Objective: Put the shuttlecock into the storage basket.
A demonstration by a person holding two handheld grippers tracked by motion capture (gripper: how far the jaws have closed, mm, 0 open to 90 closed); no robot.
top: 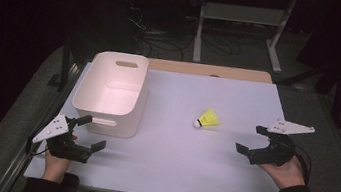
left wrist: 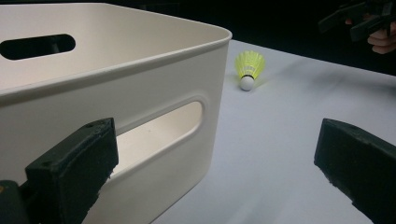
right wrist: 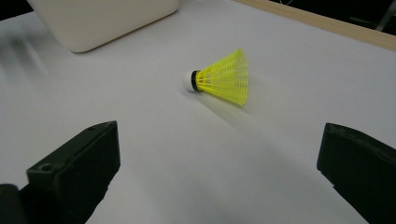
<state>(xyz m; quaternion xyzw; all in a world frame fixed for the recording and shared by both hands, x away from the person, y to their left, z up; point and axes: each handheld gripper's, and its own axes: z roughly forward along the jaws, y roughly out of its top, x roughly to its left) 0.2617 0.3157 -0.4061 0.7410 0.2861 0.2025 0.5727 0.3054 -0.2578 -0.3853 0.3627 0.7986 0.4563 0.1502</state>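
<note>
**Reaching for the shuttlecock had not begun**

Judging from the high view, the shuttlecock (top: 208, 119) lay on the surface (top: 175, 152) between the bin (top: 111, 92) and the right gripper (top: 258, 140), whose jaws stood apart. The left gripper (top: 87, 132), likewise spread, sat beside the bin. Right gripper view: shuttlecock ahead, untouched; closing in comes next.

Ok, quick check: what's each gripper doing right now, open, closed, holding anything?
Left gripper: open, holding nothing, beside the white plastic bin.
Right gripper: open, holding nothing, facing the yellow shuttlecock lying on the table.
</note>
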